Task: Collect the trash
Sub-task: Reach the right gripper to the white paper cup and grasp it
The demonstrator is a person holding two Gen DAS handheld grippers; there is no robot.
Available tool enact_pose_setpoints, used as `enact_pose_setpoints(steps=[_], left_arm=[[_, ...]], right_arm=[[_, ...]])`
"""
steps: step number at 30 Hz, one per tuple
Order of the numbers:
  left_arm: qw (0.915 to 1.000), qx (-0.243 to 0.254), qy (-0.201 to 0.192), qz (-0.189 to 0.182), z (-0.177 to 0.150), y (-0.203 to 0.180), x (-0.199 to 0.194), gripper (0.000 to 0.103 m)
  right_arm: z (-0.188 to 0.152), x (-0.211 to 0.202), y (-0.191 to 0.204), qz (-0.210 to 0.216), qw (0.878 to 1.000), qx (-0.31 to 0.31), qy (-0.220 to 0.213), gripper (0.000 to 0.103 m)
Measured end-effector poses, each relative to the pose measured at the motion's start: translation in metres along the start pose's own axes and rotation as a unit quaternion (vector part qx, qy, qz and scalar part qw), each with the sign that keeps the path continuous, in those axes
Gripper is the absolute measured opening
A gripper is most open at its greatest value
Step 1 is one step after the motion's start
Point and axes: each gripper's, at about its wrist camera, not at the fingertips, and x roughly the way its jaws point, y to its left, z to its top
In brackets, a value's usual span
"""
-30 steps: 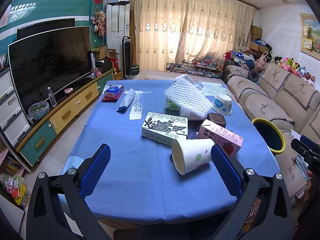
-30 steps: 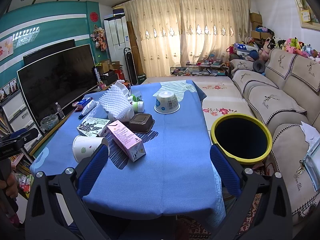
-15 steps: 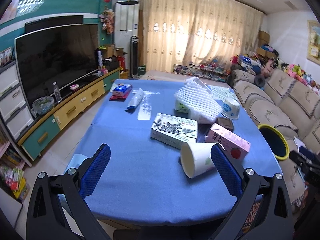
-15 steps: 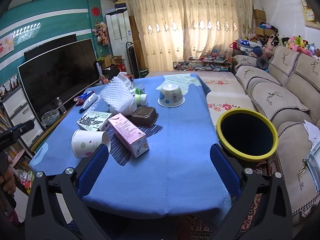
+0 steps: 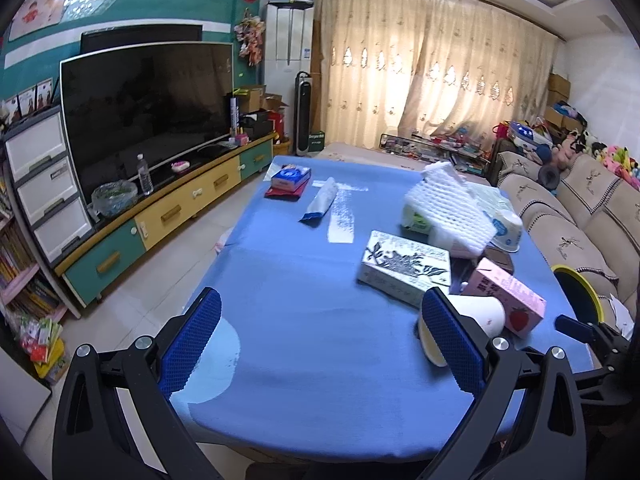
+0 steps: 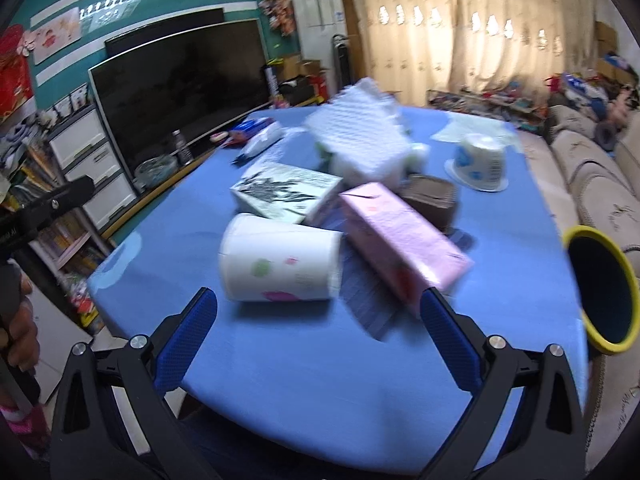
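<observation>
A white paper cup (image 6: 280,264) lies on its side on the blue tablecloth (image 6: 320,364), next to a pink carton (image 6: 400,240). My right gripper (image 6: 320,340) is open and empty, just in front of the cup. My left gripper (image 5: 320,344) is open and empty over the near table edge; the cup (image 5: 476,320) shows behind its right finger. A floral white box (image 5: 404,268), white foam netting (image 5: 444,208), a brown tub (image 6: 432,196) and an upturned white bowl (image 6: 478,164) lie beyond. A yellow-rimmed black bin (image 6: 604,288) stands at the table's right.
A blue packet on a red book (image 5: 290,182) and a white wrapper (image 5: 320,202) lie at the far left of the table. A TV on a low cabinet (image 5: 144,128) runs along the left. A beige sofa (image 5: 580,220) is on the right.
My right gripper has moved left and closer to the fallen cup and pink carton, so the bin has slid to the view's right edge. My left gripper has turned left, away from the trash.
</observation>
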Motion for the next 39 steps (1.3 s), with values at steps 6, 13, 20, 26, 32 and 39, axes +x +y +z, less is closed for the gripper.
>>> enact_pose_setpoints(steps=[6, 13, 20, 26, 32, 39], left_arm=[[1.0, 0.0, 0.009, 0.002, -0.007, 0.013, 0.014, 0.099], [0.9998, 0.002, 0.02, -0.002, -0.011, 0.021, 0.029, 0.099], [0.9994, 0.007, 0.031, -0.013, -0.016, 0.018, 0.039, 0.099], [0.9992, 0.013, 0.035, -0.016, -0.019, 0.014, 0.042, 0.099], [0.999, 0.016, 0.037, -0.016, -0.019, 0.012, 0.041, 0.099], [0.9986, 0.031, 0.038, -0.019, -0.018, 0.004, 0.04, 0.099]], right_arm=[[0.005, 0.027, 0.022, -0.004, 1.0, -0.001, 0.021, 0.097], [0.002, 0.056, 0.018, -0.032, 0.998, 0.011, 0.044, 0.097], [0.003, 0.074, 0.017, -0.024, 0.998, 0.022, 0.059, 0.097], [0.003, 0.071, 0.014, -0.006, 0.998, 0.03, 0.049, 0.081], [0.003, 0.059, 0.015, 0.008, 0.999, 0.023, 0.043, 0.08], [0.004, 0.018, 0.001, 0.007, 1.0, 0.011, 0.014, 0.08]])
